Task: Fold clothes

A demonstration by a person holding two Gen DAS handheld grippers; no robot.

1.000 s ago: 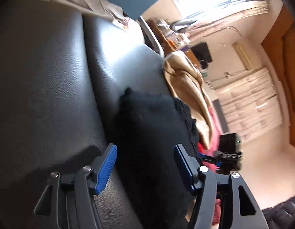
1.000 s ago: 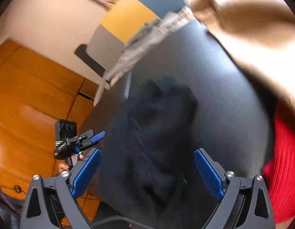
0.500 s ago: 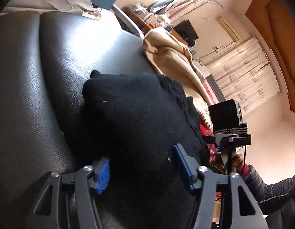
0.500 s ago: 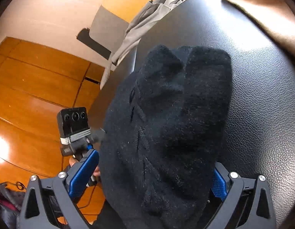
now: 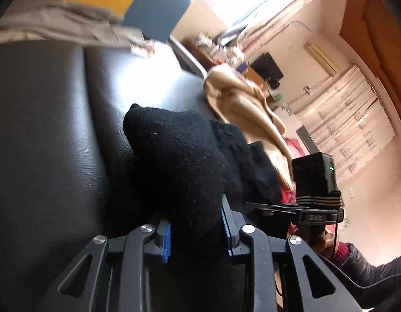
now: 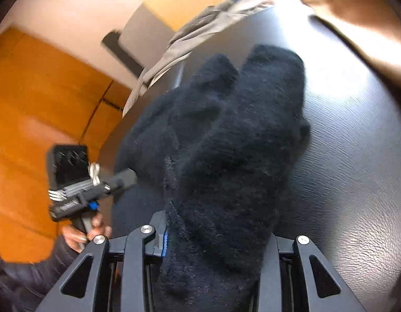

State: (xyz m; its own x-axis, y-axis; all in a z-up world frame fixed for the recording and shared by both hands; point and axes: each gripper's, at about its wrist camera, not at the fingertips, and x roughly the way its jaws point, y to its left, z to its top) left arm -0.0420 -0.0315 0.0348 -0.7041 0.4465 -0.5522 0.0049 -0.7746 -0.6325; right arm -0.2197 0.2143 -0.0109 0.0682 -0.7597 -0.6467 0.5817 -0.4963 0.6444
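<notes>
Both sets of fingers are closing on bunched ends of the black knit garment (image 6: pixel 226 156) near the front edge of the black leather sofa (image 5: pixel 44 130), left gripper (image 5: pixel 195 236) and right gripper (image 6: pixel 216 241) alike, so a thick, uneven bite could slip or drag the fold crooked

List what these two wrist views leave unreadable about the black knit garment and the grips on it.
- Black knit garment: its type, and its near end, cut off by the bottom edge in both views.
- Right gripper: its right pad is buried under the knit in the right wrist view; jaws closing on the fabric.
- Left gripper: jaws closing on the fabric, which hides the pad contact.
- Tan cloth: motion-blurred, cut by the top edge.
</notes>
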